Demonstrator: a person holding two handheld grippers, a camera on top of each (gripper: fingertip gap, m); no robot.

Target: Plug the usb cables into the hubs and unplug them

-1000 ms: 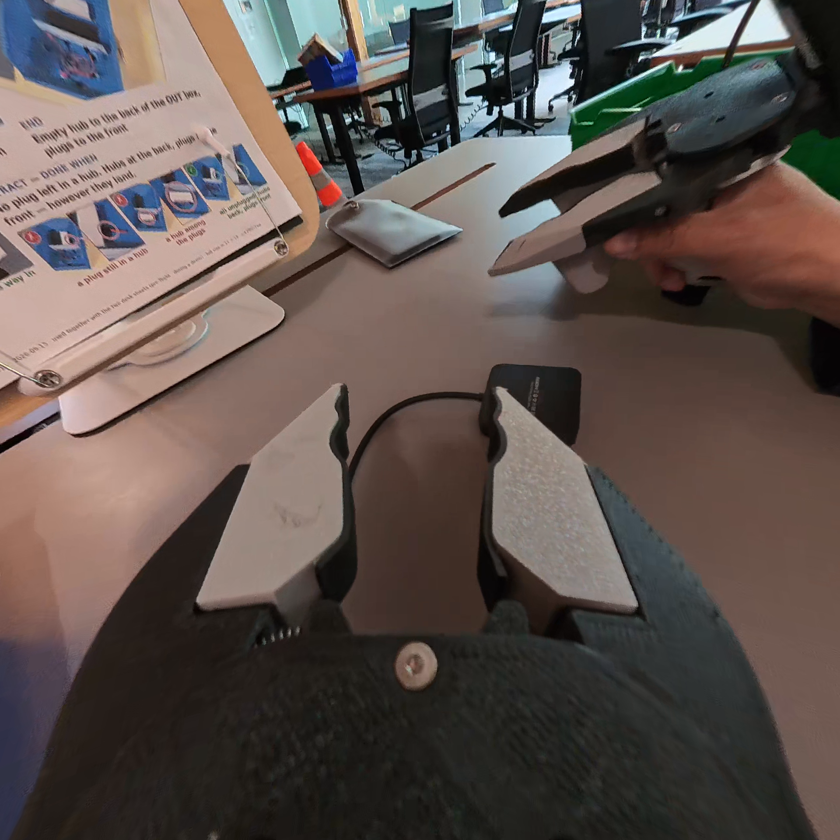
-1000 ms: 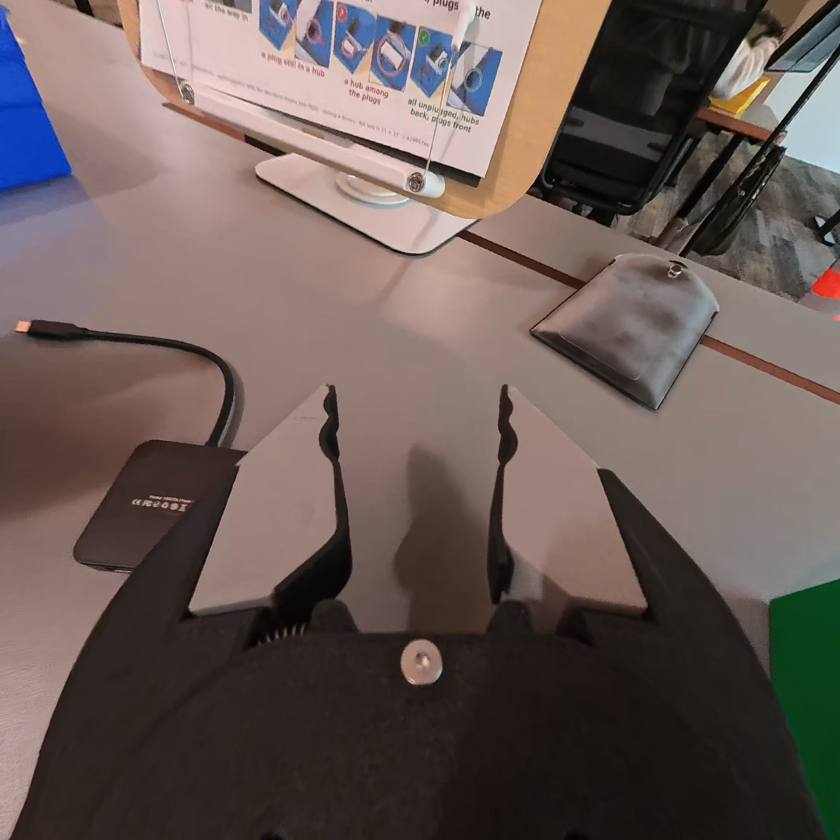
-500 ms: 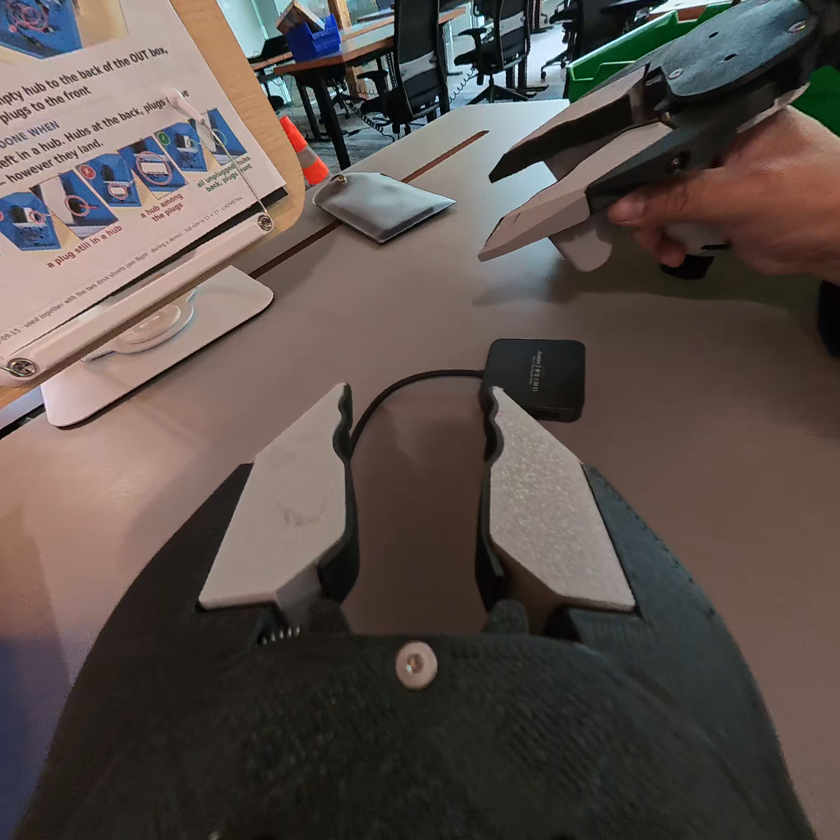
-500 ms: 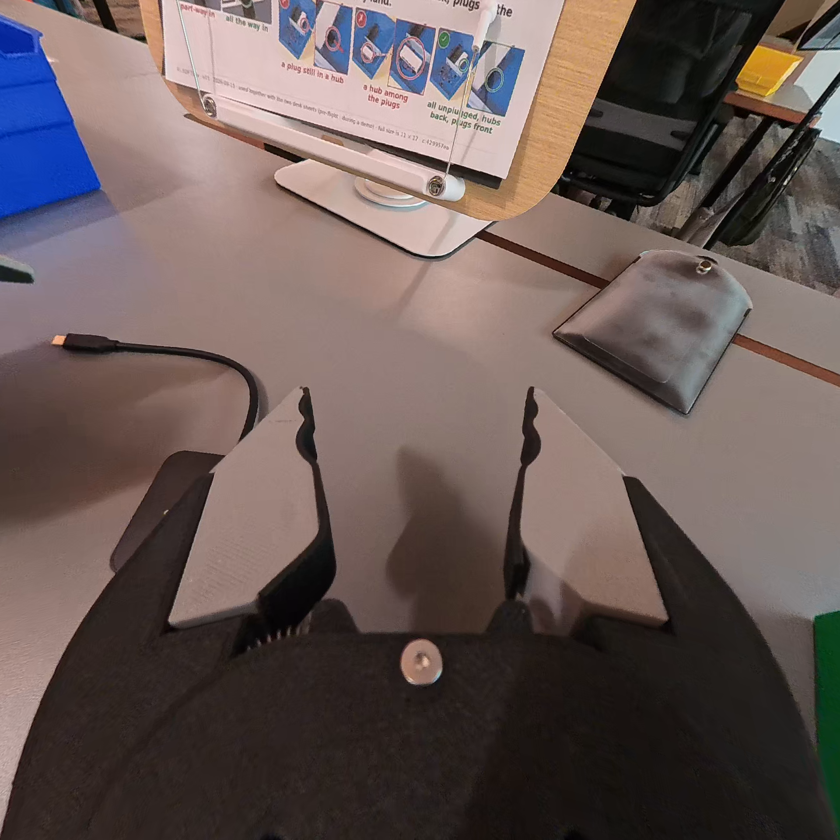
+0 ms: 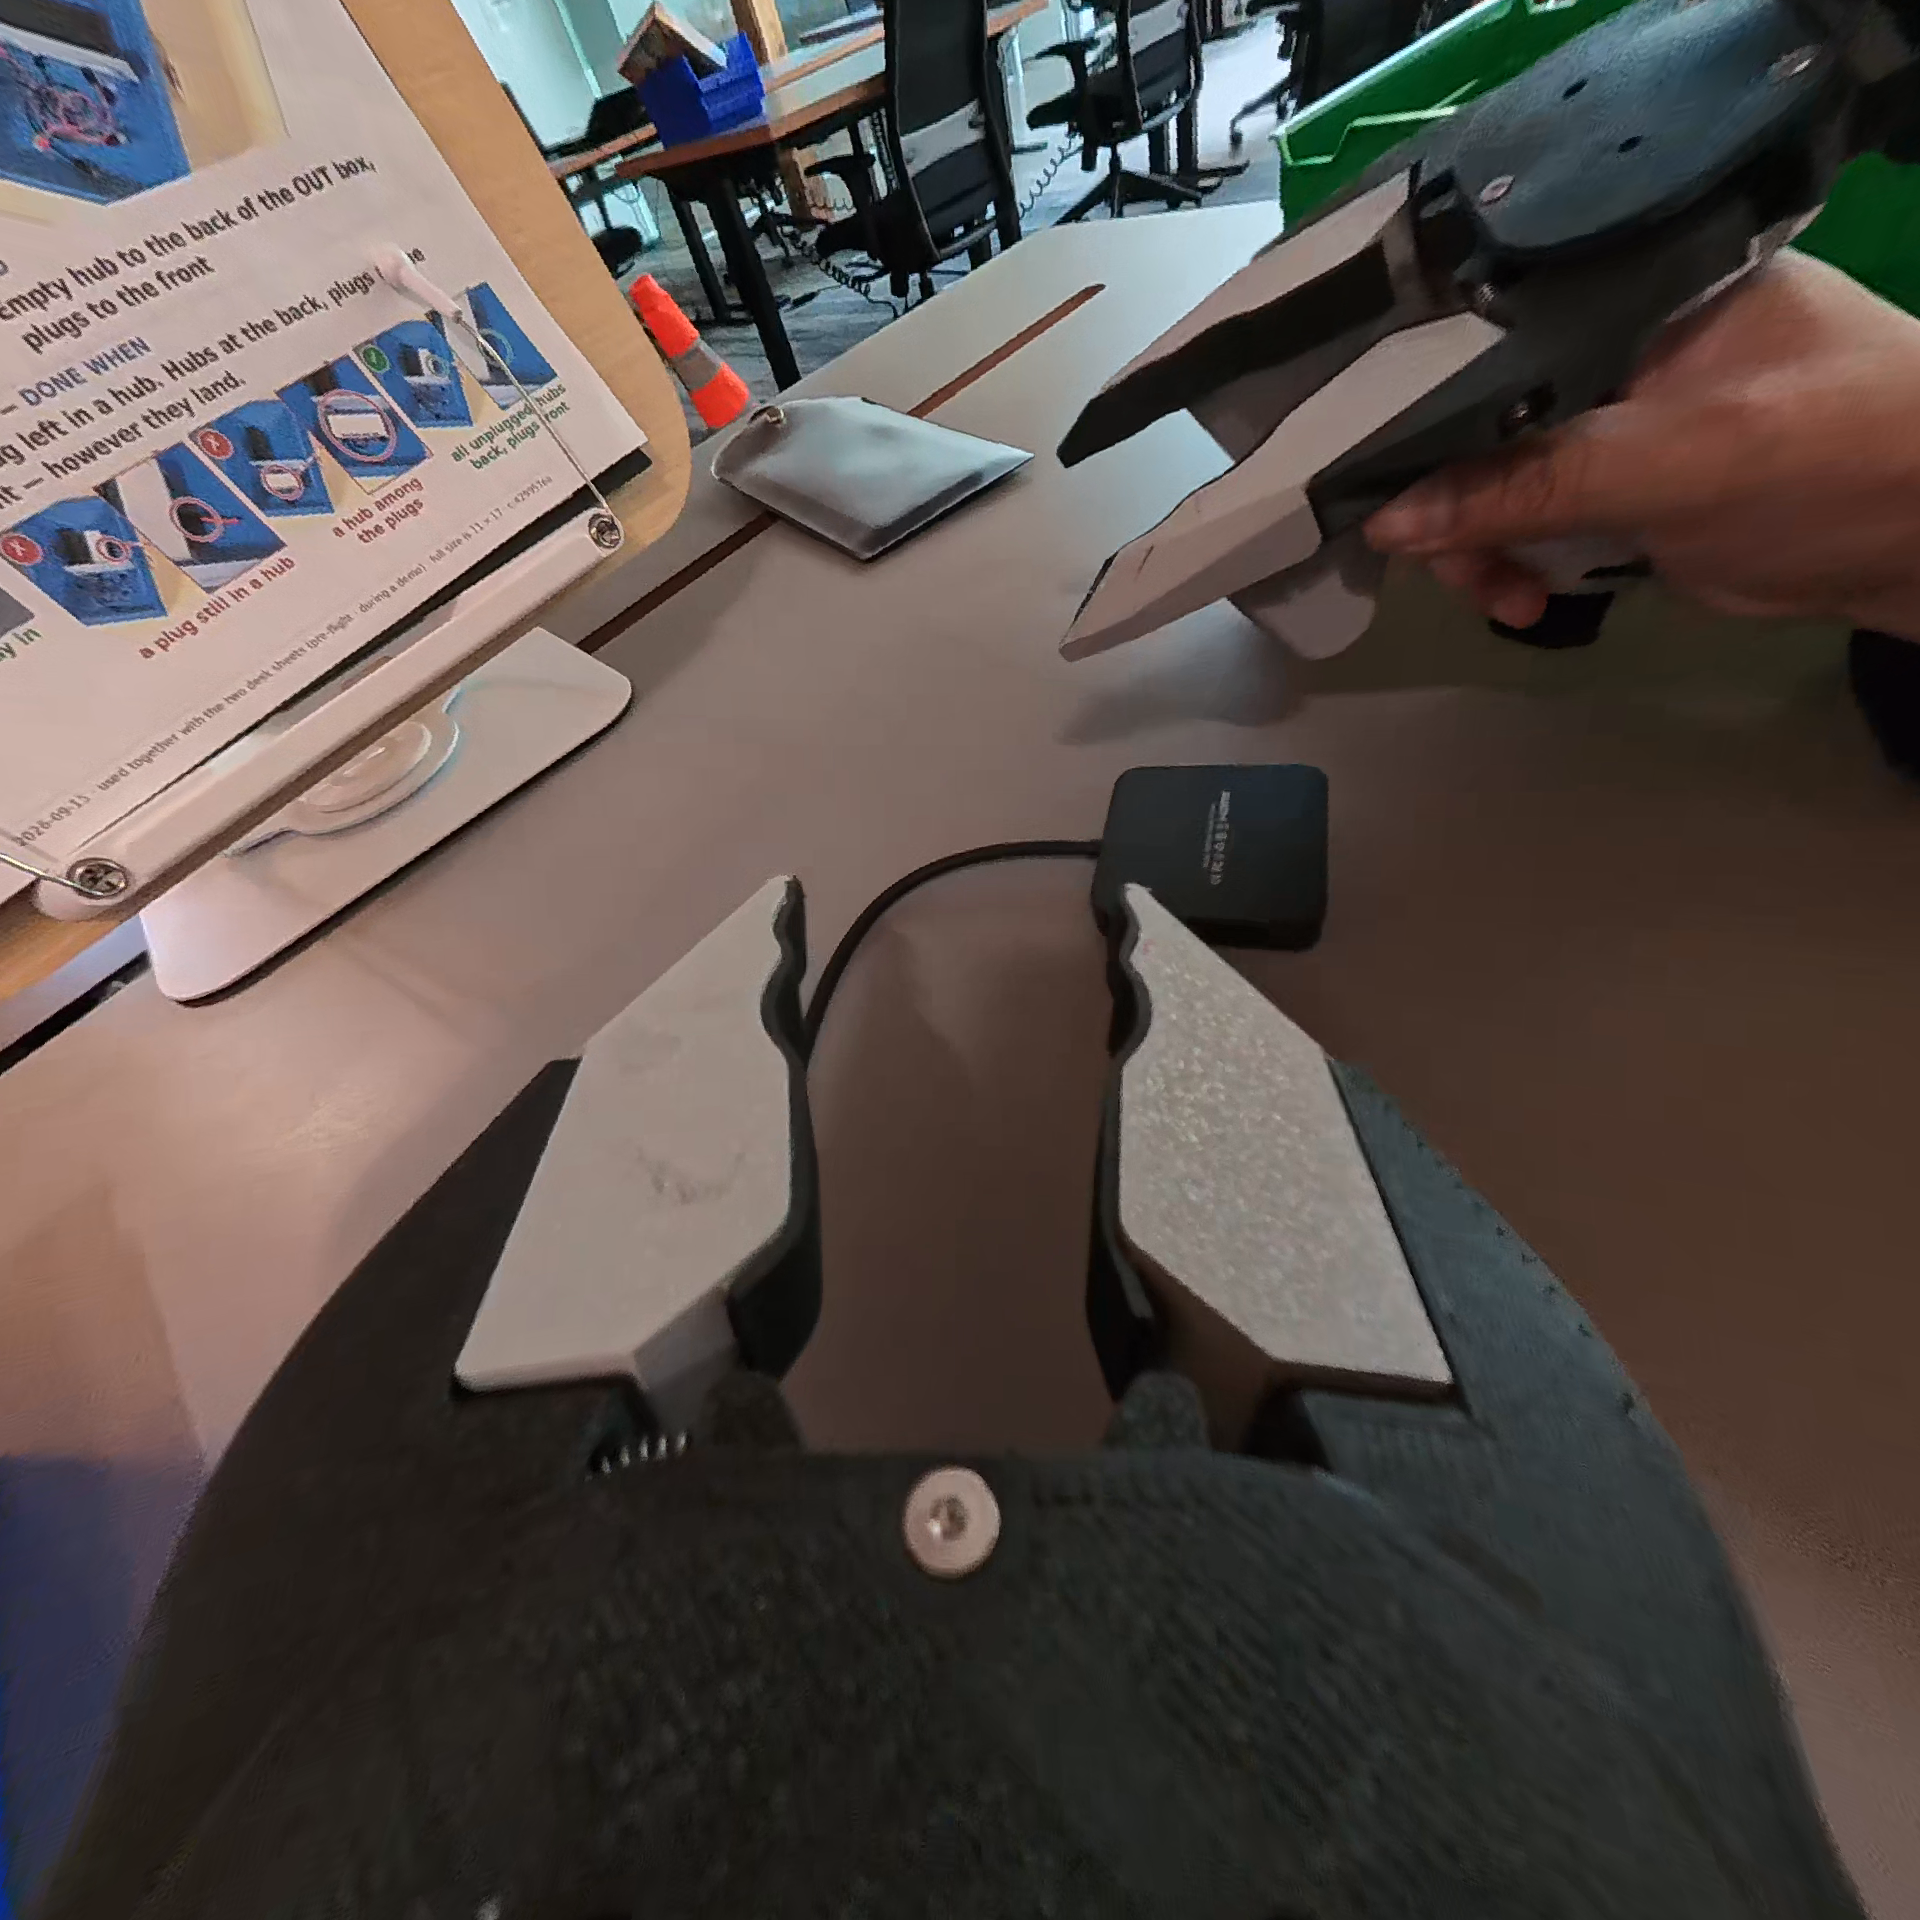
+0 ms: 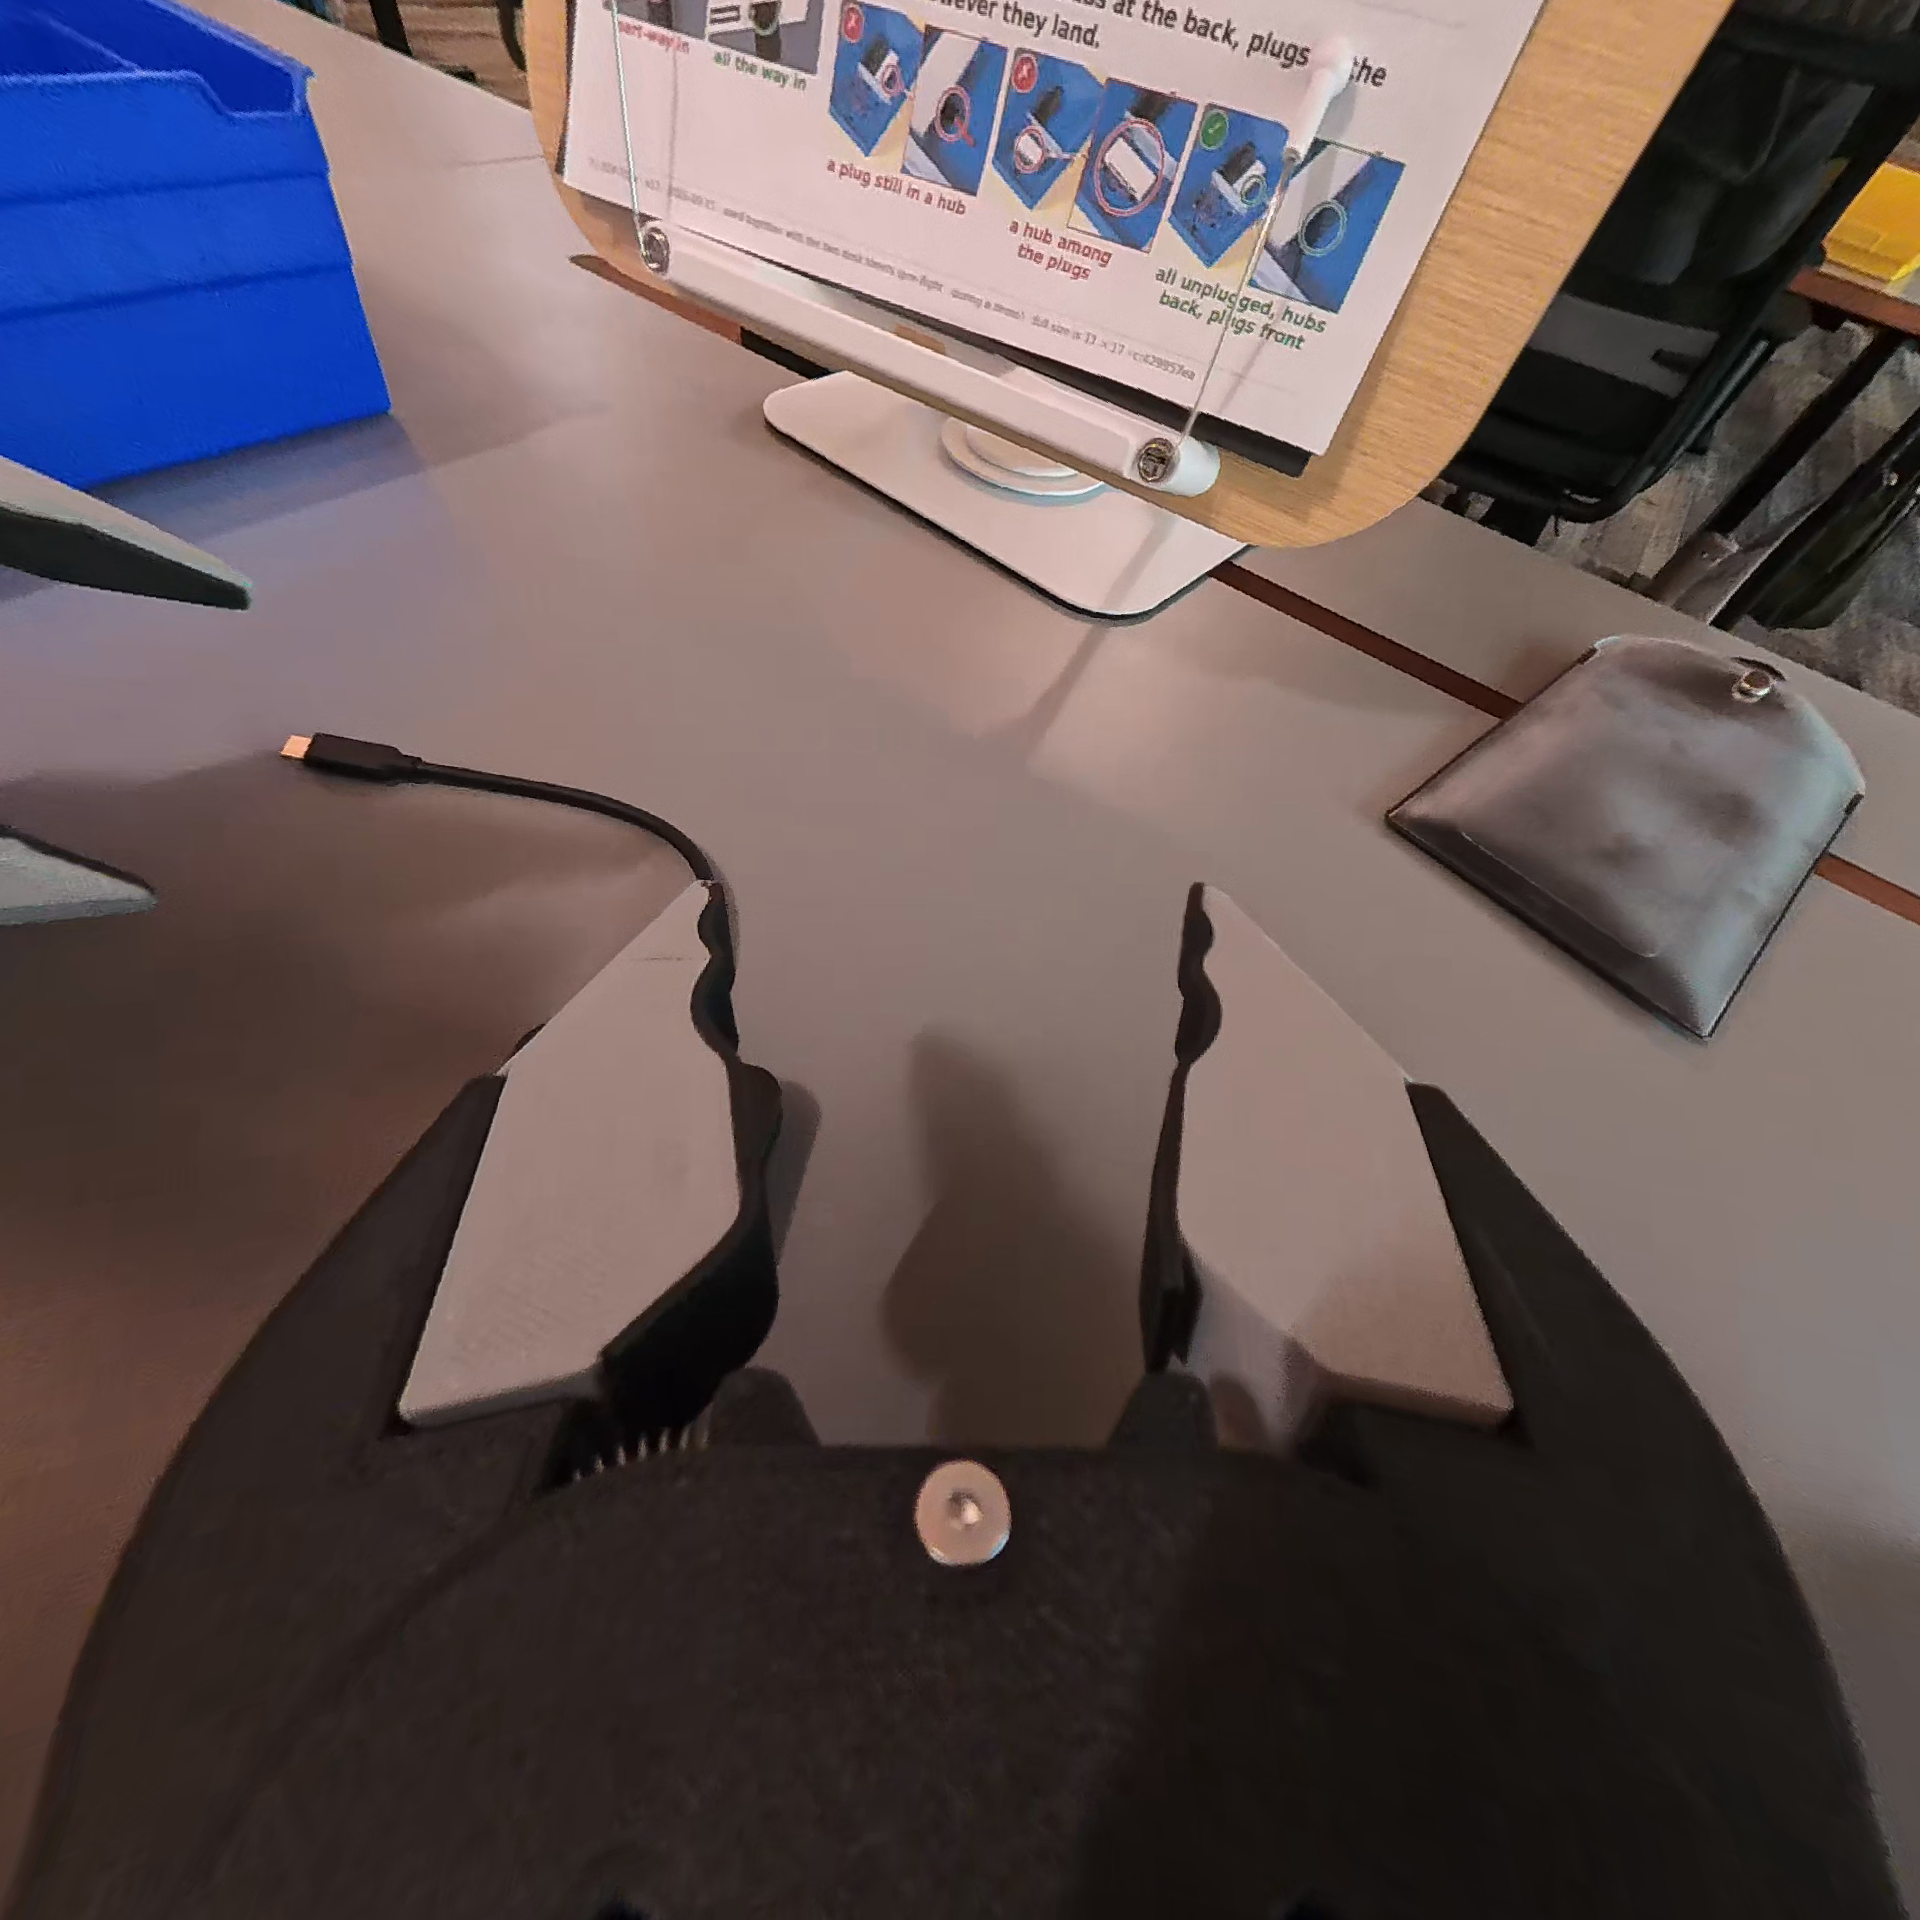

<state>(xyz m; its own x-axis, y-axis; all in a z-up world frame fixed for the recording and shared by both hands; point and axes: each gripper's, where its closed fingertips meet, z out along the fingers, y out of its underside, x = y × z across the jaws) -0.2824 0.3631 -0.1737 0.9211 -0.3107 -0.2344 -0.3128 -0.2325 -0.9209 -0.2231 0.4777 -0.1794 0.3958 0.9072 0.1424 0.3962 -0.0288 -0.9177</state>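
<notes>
while both grippers gape, hub [image 5: 1218, 854] cable [image 6: 582, 795] trails toward left gripper [image 5: 951, 914].

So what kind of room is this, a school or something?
Probably an open office or workshop room. Behind the grey table stand rows of desks with black office chairs, and storage bins sit about: a blue bin and a green one.
</notes>
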